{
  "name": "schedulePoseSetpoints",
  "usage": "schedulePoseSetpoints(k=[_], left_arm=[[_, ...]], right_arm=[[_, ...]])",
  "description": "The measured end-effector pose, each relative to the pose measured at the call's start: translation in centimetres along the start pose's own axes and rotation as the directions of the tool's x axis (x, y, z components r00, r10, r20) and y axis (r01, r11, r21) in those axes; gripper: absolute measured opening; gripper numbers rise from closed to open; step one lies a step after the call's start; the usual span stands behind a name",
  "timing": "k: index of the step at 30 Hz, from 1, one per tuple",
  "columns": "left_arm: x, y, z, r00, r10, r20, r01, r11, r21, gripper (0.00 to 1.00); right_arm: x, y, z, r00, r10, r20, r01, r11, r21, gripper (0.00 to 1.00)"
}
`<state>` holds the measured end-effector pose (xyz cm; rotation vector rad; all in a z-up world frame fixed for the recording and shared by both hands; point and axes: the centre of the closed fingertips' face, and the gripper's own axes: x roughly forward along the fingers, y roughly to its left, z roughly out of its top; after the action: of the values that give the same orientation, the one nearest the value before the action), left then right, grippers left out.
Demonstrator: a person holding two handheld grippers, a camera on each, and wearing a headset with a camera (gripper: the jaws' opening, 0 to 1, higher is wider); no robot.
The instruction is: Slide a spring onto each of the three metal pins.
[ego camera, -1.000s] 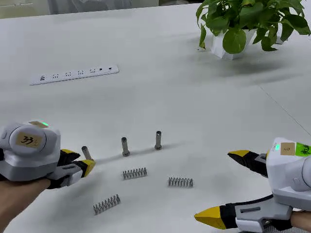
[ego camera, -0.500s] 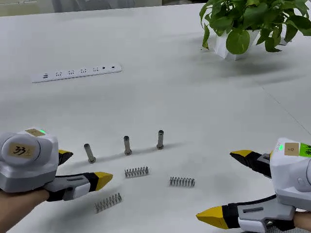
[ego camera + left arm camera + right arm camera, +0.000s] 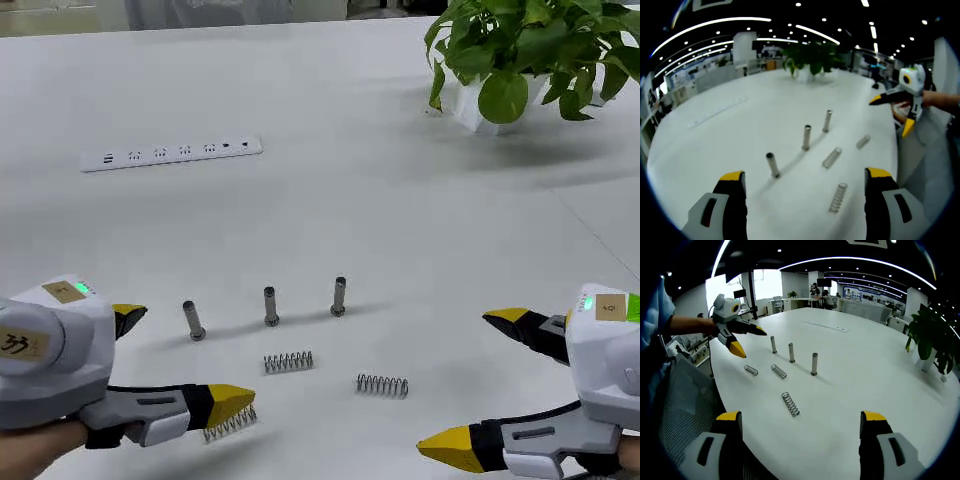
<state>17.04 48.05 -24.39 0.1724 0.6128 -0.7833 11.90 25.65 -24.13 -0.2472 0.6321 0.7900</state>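
Inspecting the surface [image 3: 380, 200], we find three metal pins standing upright in a row: left pin [image 3: 193, 320], middle pin [image 3: 270, 305] and right pin [image 3: 340, 296]. All three are bare.

Three springs lie flat in front of them, apart from the pins and from one another. The near spring [image 3: 232, 422] lies just beside one finger of the left gripper [image 3: 185, 360]; the middle spring [image 3: 288, 362] and right spring [image 3: 383, 385] lie further over.

We judge the springs light, thin-wired and elastic along their length. Squeezed hard across the coils, one could deform or shoot out of the fingers. A gentle hold near one end, leaving the other end free to meet the pin top, looks soundest. We cannot tell whether the pins are fixed to the surface.

The left gripper is held low, aimed towards the pins, its fingers spread wide with nothing gripped. The right gripper [image 3: 472, 382] hovers well to the right, fingers likewise wide apart and empty.
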Motion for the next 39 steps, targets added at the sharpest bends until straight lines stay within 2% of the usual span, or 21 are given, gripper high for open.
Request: schedulePoseSetpoints(k=[8,14,18,23,25,29,34,39], left_arm=[[-1.4,-1.2,-0.6,0.9996,-0.029,0.006,0.029,0.998,0.049,1.0],[-2.2,-1.8,-1.5,0.9995,-0.032,0.006,0.031,0.999,0.043,1.0],[-2.4,-2.1,-2.7,0.9991,-0.042,-0.008,0.042,0.998,0.036,1.0],[-2.7,-2.6,-3.1,0.9977,-0.066,0.017,0.066,0.997,0.028,1.0],[-2.7,-3.0,-3.0,0.996,-0.083,0.032,0.082,0.996,0.02,0.96],[-2.5,-2.9,-3.2,0.9959,-0.079,0.044,0.078,0.997,0.022,0.91],[-2.3,-2.7,-3.5,0.9954,-0.073,0.062,0.07,0.996,0.047,0.8],[-2.0,-2.8,-3.8,0.9957,-0.071,0.059,0.067,0.995,0.076,0.66]], right_arm=[[-0.1,-0.2,0.2,1.0,0.003,-0.004,-0.003,1.0,-0.009,0.99],[0.0,0.0,0.0,0.9999,0.01,-0.012,-0.01,1.0,-0.008,0.99],[0.1,0.1,-0.2,0.9998,0.011,-0.015,-0.012,1.0,-0.005,0.99],[0.1,0.2,-0.3,0.9998,0.013,-0.017,-0.013,1.0,-0.005,0.99],[0.1,0.3,-0.3,0.9998,0.013,-0.018,-0.013,1.0,-0.005,0.99],[0.1,0.4,-0.2,0.9999,0.012,-0.011,-0.012,1.0,0.001,0.99],[0.1,0.8,-0.4,0.9998,0.014,-0.012,-0.014,1.0,0.006,0.99],[0.0,0.9,-0.6,0.9999,0.01,-0.012,-0.01,1.0,0.014,0.99]])
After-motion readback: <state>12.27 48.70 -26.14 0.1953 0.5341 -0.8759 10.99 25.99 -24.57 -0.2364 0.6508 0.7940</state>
